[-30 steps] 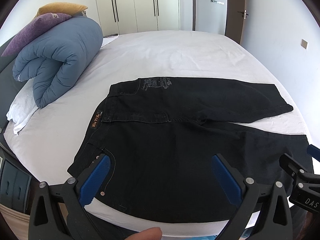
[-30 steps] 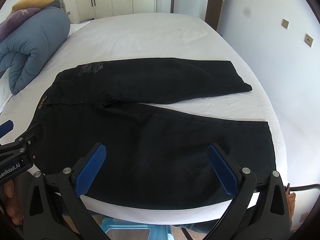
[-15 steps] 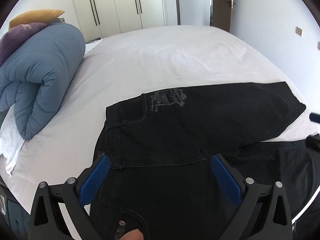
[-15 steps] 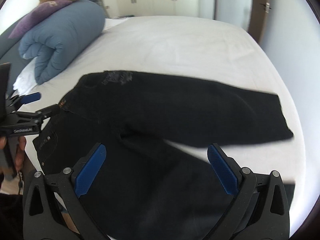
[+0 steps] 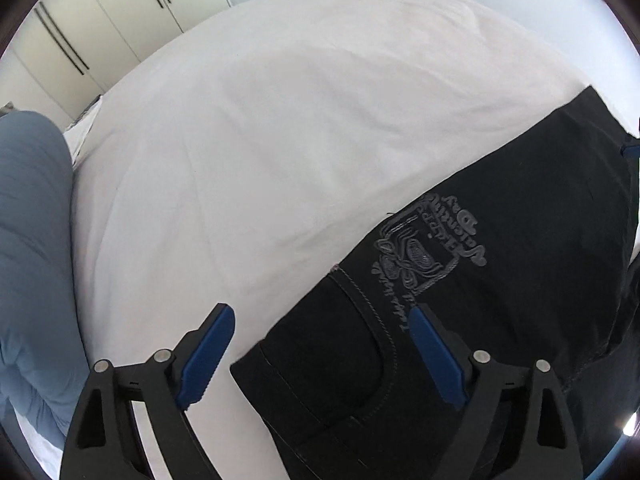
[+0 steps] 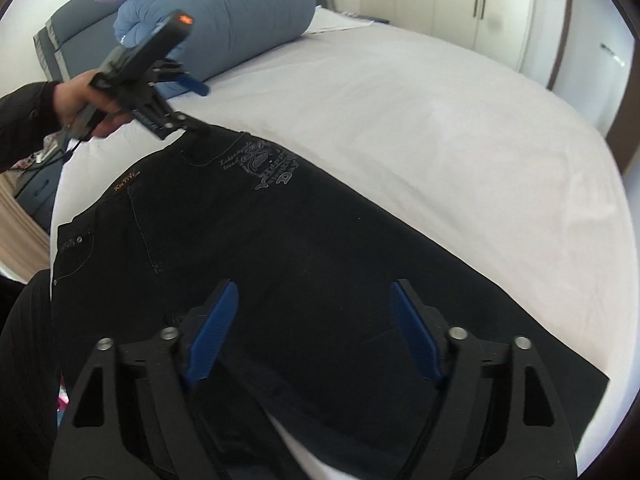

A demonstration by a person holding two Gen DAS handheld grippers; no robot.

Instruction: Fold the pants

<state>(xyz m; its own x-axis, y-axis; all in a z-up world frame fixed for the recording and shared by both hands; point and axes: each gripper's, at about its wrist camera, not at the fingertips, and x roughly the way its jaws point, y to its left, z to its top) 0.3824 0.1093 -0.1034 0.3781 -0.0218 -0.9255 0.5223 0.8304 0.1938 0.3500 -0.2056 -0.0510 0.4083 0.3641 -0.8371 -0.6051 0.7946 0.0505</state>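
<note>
Left gripper [image 5: 320,322], jaws closing, straddles the waist corner of the pants [image 5: 500,280], unpinched; right gripper [image 6: 314,300], jaws closing, hangs above a leg on the bed [image 6: 400,92].

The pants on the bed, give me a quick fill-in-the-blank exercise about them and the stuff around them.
1. The pants lying on the bed are ____ in colour.
2. The bed sheet under them is ____.
3. The rolled duvet near the headboard is ____.
4. The pads on the right gripper fingers are ____.

Missing words: black; white; blue; blue
</note>
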